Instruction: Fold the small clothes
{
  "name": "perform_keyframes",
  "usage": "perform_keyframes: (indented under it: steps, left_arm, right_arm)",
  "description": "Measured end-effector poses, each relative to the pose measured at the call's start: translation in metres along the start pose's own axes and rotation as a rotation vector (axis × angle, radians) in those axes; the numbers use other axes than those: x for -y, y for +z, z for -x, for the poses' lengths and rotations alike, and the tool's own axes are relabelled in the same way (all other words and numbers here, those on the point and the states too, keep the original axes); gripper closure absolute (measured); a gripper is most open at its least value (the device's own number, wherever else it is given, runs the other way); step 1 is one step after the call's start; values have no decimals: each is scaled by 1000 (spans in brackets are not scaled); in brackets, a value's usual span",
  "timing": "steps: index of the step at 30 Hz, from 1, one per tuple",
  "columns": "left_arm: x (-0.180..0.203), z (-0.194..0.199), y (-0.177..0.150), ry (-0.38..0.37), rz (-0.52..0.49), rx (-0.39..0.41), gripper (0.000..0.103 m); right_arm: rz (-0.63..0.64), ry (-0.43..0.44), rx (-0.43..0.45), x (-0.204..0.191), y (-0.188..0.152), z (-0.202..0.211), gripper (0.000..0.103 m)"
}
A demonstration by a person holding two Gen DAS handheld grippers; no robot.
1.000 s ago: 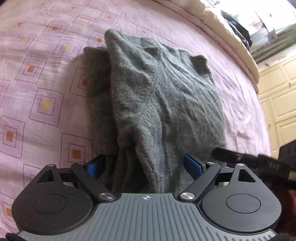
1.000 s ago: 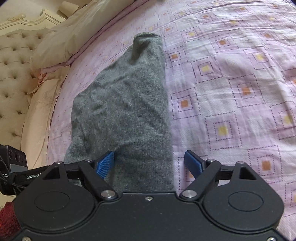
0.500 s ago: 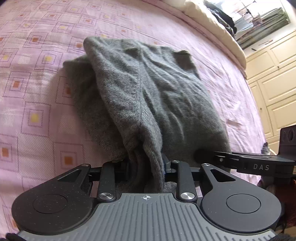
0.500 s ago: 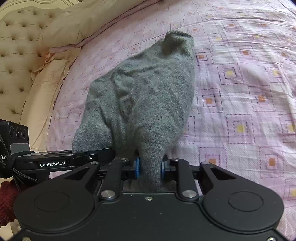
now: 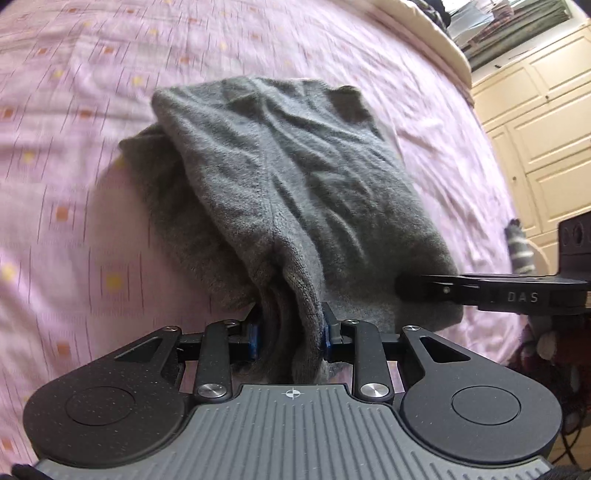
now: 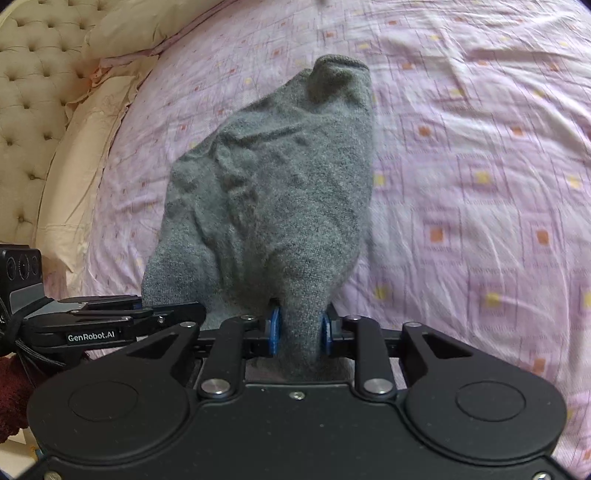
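Garment: a grey knitted garment (image 5: 295,177) lies on the bed, bunched and partly folded over itself; its near edge is lifted off the sheet, its far end rests on it.
Bed: a pink bedsheet (image 6: 480,184) with a pattern of squares carries the garment.
Left gripper: the left gripper (image 5: 290,334) is at the garment's near edge; the jaws stand narrow with a thick bundle of grey knit pinched between the blue pads (image 5: 252,338).
Left jaw motion: the jaws have just been closing, with the garment between them.
Right gripper: the right gripper (image 6: 298,332) is also at the garment's near edge; the jaws stand narrow, and a gathered fold of the garment (image 6: 280,206) is pressed between the blue pads (image 6: 274,332).
Right jaw motion: the jaws have just eased open slightly, yet the knit fills the gap and the pads press on it.
Grippers together: each wrist view shows the other gripper just beside the garment, at the same near edge.
Beyond the garment, right wrist view: a cream pillow (image 6: 147,26) and a tufted headboard (image 6: 26,92) lie past the garment's far end.
Beyond the garment, left wrist view: cream cupboard doors (image 5: 543,129) stand off the bed, well apart from the garment.
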State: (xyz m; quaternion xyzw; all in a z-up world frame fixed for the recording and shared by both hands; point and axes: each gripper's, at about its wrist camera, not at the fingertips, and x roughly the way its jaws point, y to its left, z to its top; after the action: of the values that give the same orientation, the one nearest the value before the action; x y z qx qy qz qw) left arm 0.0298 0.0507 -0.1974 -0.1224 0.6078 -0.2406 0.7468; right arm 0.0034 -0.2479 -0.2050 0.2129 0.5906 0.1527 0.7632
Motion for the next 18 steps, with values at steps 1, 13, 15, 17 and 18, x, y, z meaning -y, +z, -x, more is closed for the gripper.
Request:
perform_keyframes:
  steps: [1,13,15,17,18]
  left_arm:
    - [0,-1,-7,33,5,2,75]
    - [3,33,-26,251,68,133,70]
    - [21,44,-16,257,1,197,60]
    - [34,48,-6,263,-44,249,51]
    - [44,44,0,261,-61,273,44]
  right_arm:
    - [14,-32,-15,3,-7,0,66]
    - [153,-113,138,1,-3,38,35]
    - [164,-127,179,-6,7,38,31]
    - [158,-151,201,-12,18,33,25]
    - [152,-161,209,-11,22,31,21]
